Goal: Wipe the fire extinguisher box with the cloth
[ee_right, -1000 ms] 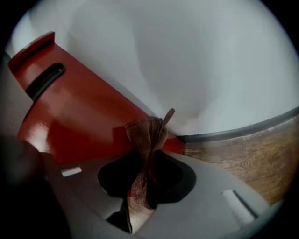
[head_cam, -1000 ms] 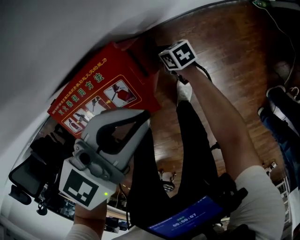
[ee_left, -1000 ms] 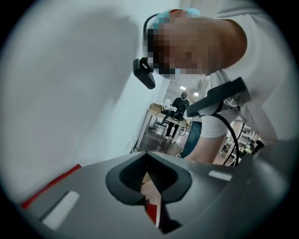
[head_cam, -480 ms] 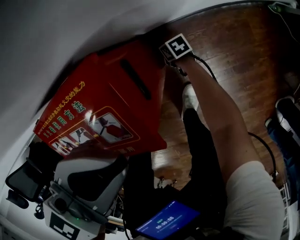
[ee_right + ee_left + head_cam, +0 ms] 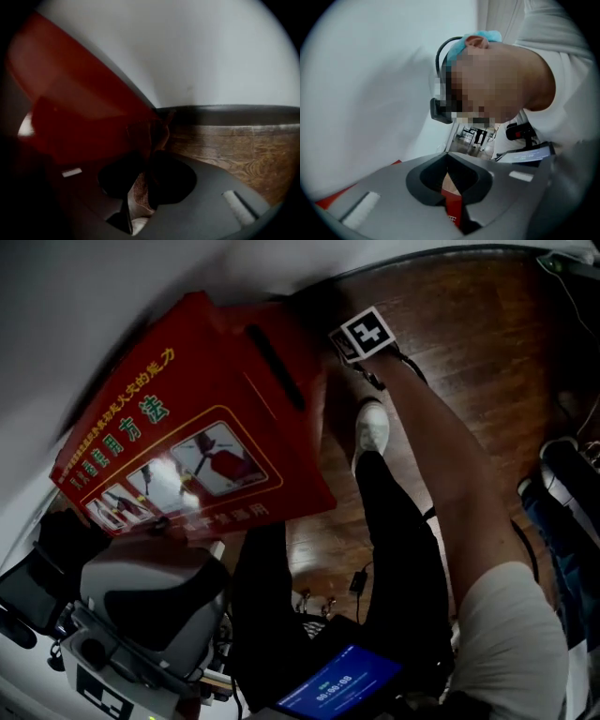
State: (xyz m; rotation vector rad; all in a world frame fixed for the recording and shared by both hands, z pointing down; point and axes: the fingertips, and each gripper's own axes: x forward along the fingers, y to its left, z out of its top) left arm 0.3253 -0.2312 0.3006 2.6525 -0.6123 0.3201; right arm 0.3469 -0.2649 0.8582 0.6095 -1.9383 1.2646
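Note:
The red fire extinguisher box (image 5: 206, 418) stands against the white wall, its slotted top and printed front facing me. My right gripper (image 5: 149, 154) is shut on a brownish cloth (image 5: 139, 187), which is pressed to the box's red side (image 5: 70, 108). In the head view only that gripper's marker cube (image 5: 366, 334) shows, at the box's far top corner. The left gripper (image 5: 202, 559) hangs low at the near left, below the box's front. Its jaws meet with nothing gripped. A strip of the box (image 5: 453, 208) shows through their slit.
Dark wood floor (image 5: 469, 324) runs to the right of the box. The person's dark trouser leg and white shoe (image 5: 372, 427) stand close beside the box. A blue-lit screen (image 5: 337, 685) is at the chest. Dark equipment (image 5: 47, 577) sits at the left, and another person's shoes (image 5: 567, 465) at the right.
The left gripper has dropped from in front of the box to the frame's bottom left. The box now looms larger and nearer. The right gripper stays at the box's far top corner.

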